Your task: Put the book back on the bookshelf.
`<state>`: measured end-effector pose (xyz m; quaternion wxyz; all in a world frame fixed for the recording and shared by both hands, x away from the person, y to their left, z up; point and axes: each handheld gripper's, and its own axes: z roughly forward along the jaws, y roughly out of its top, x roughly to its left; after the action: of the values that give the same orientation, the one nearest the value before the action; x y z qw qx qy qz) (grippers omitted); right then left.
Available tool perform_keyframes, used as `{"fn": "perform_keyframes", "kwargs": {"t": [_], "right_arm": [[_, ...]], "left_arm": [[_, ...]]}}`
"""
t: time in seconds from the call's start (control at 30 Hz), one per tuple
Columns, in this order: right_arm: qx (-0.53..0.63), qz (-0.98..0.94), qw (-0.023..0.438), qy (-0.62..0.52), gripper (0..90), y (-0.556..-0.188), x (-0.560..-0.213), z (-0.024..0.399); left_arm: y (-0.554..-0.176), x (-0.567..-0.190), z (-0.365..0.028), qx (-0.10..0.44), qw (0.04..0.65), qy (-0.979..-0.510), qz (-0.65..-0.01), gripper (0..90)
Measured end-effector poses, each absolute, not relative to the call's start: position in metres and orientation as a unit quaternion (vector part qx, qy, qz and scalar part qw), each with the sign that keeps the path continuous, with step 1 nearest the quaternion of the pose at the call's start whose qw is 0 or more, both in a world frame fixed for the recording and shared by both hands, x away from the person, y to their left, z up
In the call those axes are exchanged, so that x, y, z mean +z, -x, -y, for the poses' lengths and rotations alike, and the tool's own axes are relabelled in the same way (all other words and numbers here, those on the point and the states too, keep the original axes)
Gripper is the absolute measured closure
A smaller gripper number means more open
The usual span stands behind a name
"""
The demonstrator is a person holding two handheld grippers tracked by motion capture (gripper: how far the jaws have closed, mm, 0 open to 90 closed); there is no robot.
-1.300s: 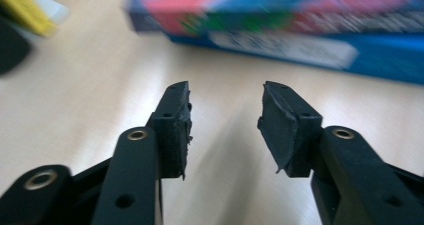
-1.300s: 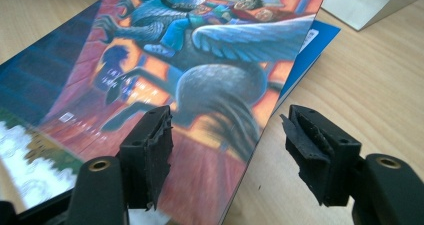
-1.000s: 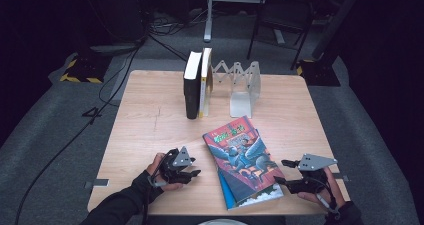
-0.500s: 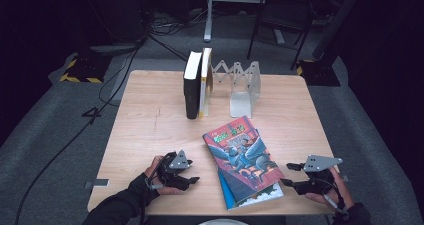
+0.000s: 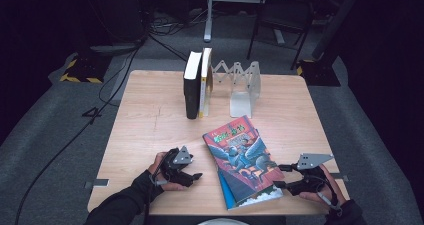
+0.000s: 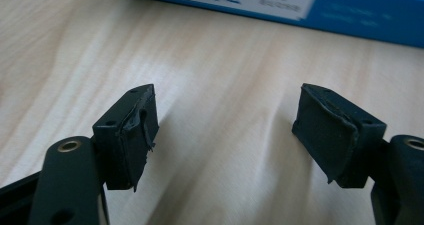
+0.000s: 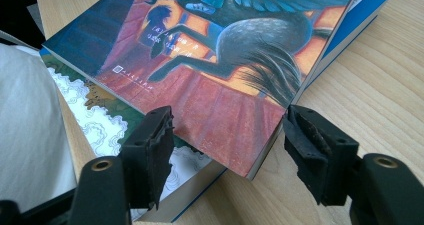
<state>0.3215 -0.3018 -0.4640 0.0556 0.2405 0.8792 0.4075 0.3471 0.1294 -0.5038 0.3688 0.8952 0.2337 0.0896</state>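
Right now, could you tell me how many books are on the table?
4: a black book and a pale one upright beside the metal rack, and a colourful-covered book lying on a blue one. More could be hidden underneath.

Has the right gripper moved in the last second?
Yes. The right gripper has slid toward the near table edge, drawing level with the near right corner of the top book. The books stayed put.

Wooden table (image 5: 150, 115) bears stacked books (image 5: 245, 165), upright books (image 5: 196, 85), folding bookend (image 5: 242, 87).
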Motion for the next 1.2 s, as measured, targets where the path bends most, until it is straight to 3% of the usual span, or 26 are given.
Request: {"fn": "perform_keyframes", "kwargs": {"t": [0.27,0.57,1.0,1.2], "right_arm": [[0.395,-0.89,0.06,-0.22,38.6,-0.318,-0.46,0.296],[0.387,-0.9,0.049,-0.197,43.4,-0.312,-0.457,0.284],[0.376,-0.915,0.029,-0.142,42.2,-0.297,-0.456,0.258],[0.379,-0.913,0.024,-0.147,38.3,-0.3,-0.451,0.266]], "left_arm": [[-0.365,-0.503,-0.121,0.127,0.36,-0.882,-0.276,23.5],[-0.388,-0.502,-0.11,0.146,0.354,-0.879,-0.283,21.9],[-0.402,-0.502,-0.106,0.157,0.354,-0.873,-0.297,23.7],[-0.405,-0.503,-0.106,0.155,0.356,-0.871,-0.299,24.2]]}}
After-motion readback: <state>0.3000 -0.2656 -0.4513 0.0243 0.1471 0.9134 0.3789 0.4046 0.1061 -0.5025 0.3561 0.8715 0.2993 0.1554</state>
